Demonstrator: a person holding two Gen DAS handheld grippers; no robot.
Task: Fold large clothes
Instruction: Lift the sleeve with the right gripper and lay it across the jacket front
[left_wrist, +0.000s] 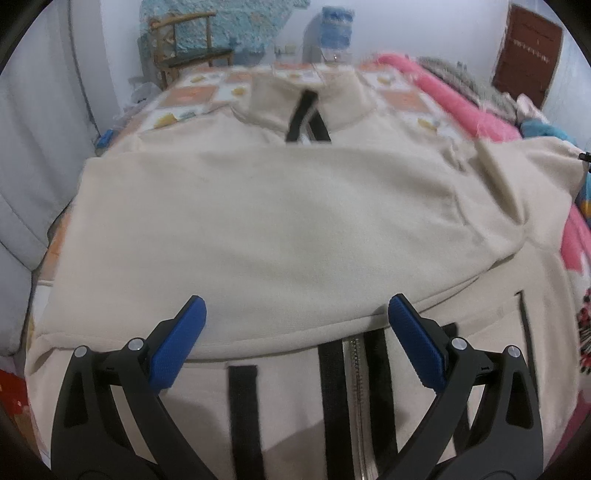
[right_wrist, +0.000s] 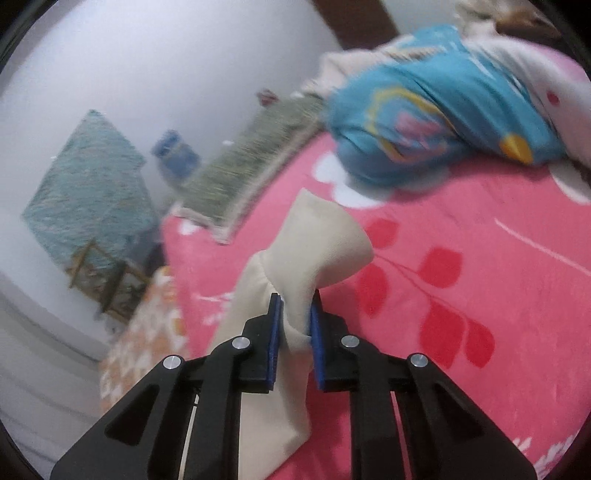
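A cream zip-up jacket (left_wrist: 280, 221) with black trim lies spread on the bed, front up, its collar at the far end. One sleeve lies folded across the chest. My left gripper (left_wrist: 295, 310) is open and empty, just above the folded sleeve's lower edge near the zipper (left_wrist: 356, 369). My right gripper (right_wrist: 295, 306) is shut on the cuff end of the other cream sleeve (right_wrist: 314, 236) and holds it lifted above the pink blanket (right_wrist: 461, 295).
The bed has an orange patterned sheet (left_wrist: 192, 96) and a pink floral blanket (left_wrist: 476, 107) on the right. A blue bundle of bedding (right_wrist: 436, 99) lies at the head. A wooden chair (left_wrist: 188, 44) and a water bottle (left_wrist: 336, 29) stand beyond the bed. A white wall runs along the left.
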